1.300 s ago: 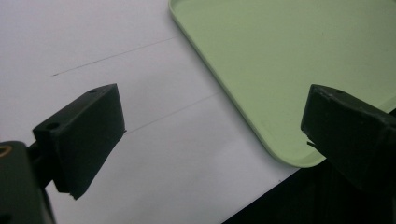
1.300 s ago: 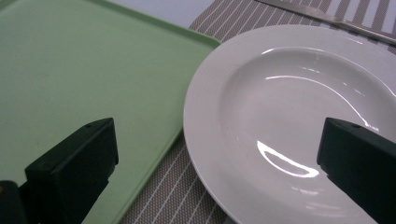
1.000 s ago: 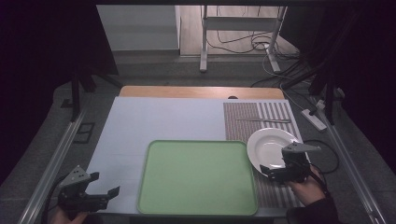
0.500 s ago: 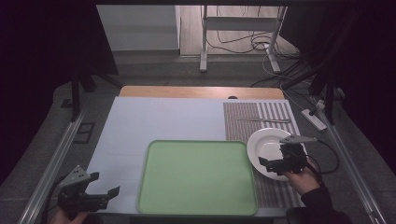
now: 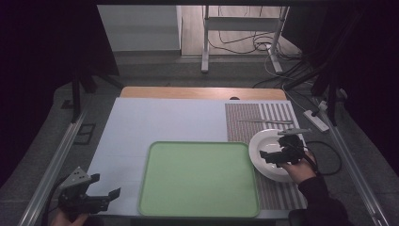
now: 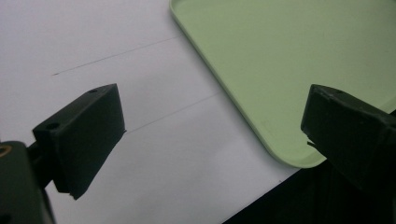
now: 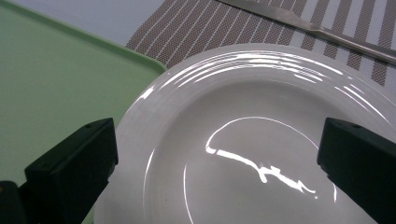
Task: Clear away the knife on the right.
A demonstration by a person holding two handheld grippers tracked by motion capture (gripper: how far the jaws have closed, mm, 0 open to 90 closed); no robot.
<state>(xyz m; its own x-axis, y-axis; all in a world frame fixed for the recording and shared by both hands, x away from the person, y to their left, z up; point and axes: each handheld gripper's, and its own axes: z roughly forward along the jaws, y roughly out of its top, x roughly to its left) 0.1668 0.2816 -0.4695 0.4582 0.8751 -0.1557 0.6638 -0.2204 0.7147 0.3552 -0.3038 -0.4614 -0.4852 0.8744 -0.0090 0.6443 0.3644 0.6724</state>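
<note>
— Listing: right gripper (image 5: pixel 275 155), fingers (image 7: pixel 70 163) apart, plate (image 7: pixel 261 140) just beyond them; left gripper (image 5: pixel 101 197) apart, idle.
— Risk: we could clip the rim and skid the plate onto the tray (image 5: pixel 197 179).

A green tray (image 5: pixel 197 181) lies beside a striped placemat (image 5: pixel 254 122); a knife (image 5: pixel 266 121) rests on the placemat
</note>
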